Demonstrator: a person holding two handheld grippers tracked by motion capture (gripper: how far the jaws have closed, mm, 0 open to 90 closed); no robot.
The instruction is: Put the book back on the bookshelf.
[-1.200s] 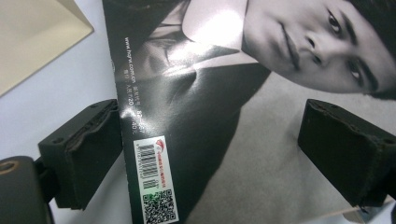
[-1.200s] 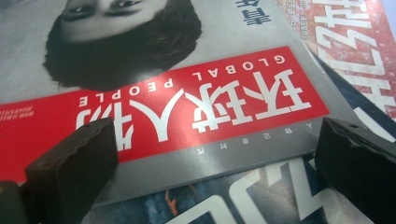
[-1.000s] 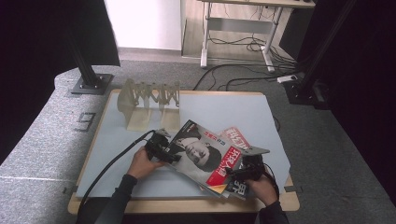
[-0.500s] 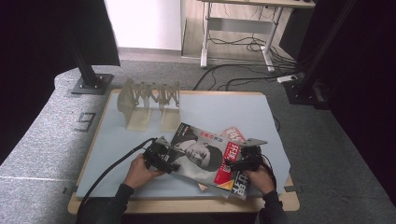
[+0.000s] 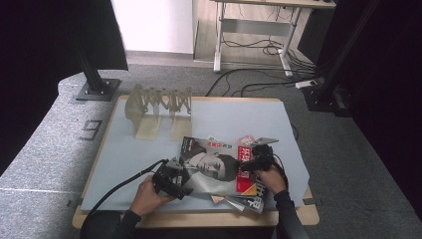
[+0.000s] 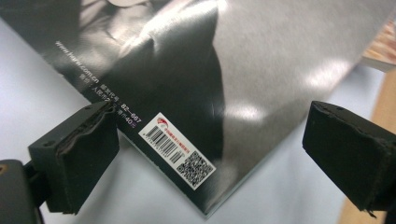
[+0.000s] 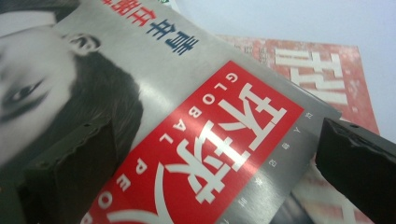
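At the desk's (image 5: 149, 149) near edge, both grippers — left gripper (image 6: 210, 154), right gripper (image 7: 205, 163) — straddle the top magazine (image 5: 209, 167), jaws released.

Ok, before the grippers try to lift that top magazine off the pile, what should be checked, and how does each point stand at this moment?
1. Left gripper open wide enough: ok, jaws stand apart.
2. Corner of the top magazine between the left jaws: ok, the barcode corner lies in the gap.
3. Right gripper open: ok, jaws apart over the red title block.
4. Either gripper already clamped on the cover: not ok, neither is shut yet.
5. Only the top magazine will be taken: cannot tell; the red magazine beneath lies right under its edge.
6. Rack free of magazines: ok.
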